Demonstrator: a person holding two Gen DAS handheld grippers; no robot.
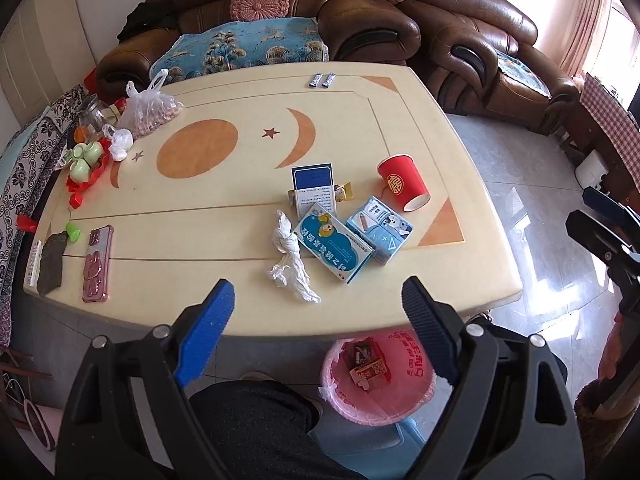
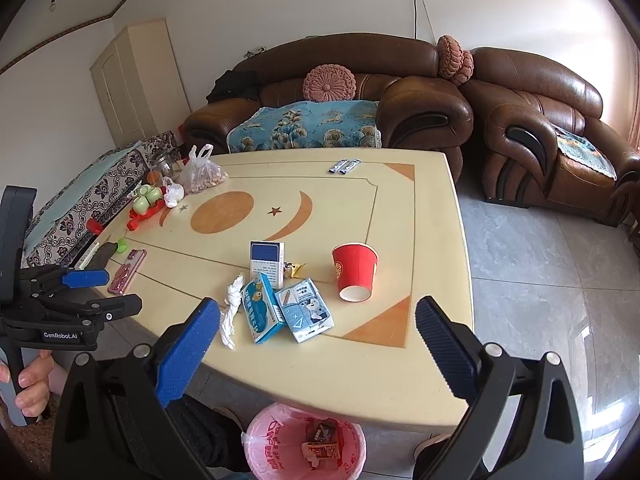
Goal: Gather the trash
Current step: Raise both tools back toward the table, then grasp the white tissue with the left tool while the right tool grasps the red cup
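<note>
Over the near edge of the cream table, both grippers hover empty, the left gripper and right gripper each spread wide. Twisted white tissue, two blue medicine boxes and a tipped red paper cup lie clustered near that edge. Best bet: pinch the tissue at its knot, then carry it straight down into the pink-lined bin below.

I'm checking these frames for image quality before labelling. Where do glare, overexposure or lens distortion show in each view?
Left wrist view: the window at upper right is blown out and glare streaks the floor tiles; the table edges bow under the fisheye, and the corners are vignetted black. Right wrist view: light is more even, with a soft sheen on the floor at right; the table edges still curve, and focus is sharp.
</note>
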